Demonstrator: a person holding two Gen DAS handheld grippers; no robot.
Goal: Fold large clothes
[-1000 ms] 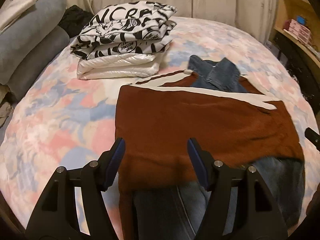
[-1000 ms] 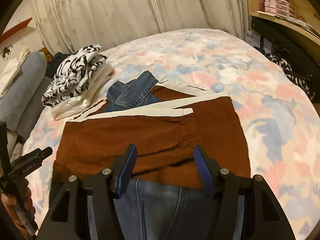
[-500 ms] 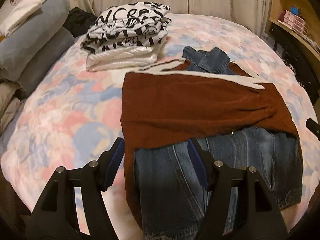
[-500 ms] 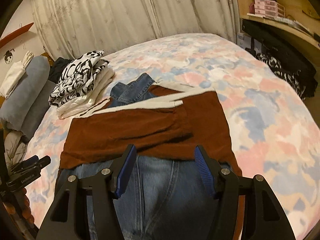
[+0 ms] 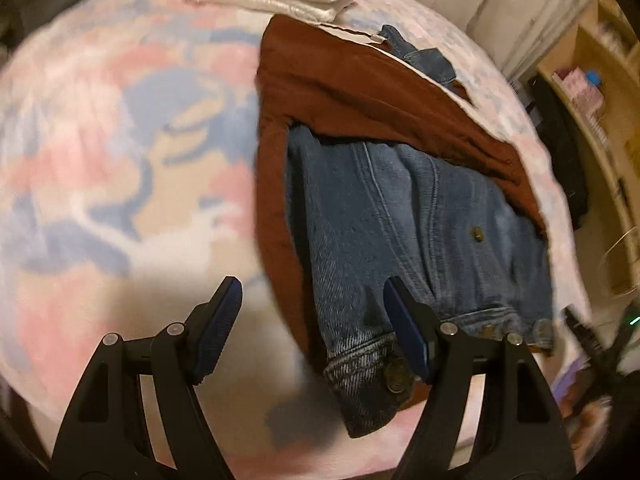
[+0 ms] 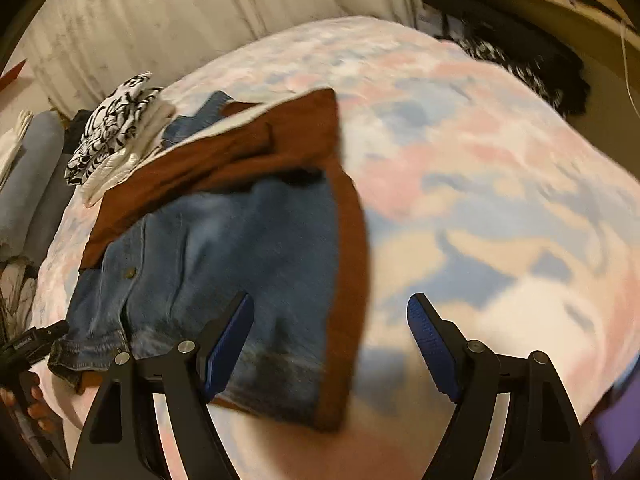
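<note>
A blue denim jacket [image 5: 400,216] with a rust-brown lining [image 5: 352,92] lies folded on the bed, its brown top part turned over the denim. In the left wrist view my left gripper [image 5: 314,320] hovers over the jacket's near left corner. Its jaws are opening, and the brown edge and denim hem lie under the gap, unpressed. In the right wrist view my right gripper [image 6: 330,340] hangs over the jacket [image 6: 240,248] at its right brown edge [image 6: 352,240]. Its jaws are opening too and hold nothing.
The pink, blue and cream bed cover [image 5: 120,160] stretches left and right of the jacket. A stack of folded clothes [image 6: 120,132] sits at the far side beside grey pillows [image 6: 28,184]. Dark clothes [image 6: 520,60] and a wooden shelf [image 5: 592,80] stand to the right.
Both grippers have drawn back toward the bed's near edge and apart, toward the jacket's lower corners, and tipped downward. Their jaws stand wider. More denim shows below the brown fold.
</note>
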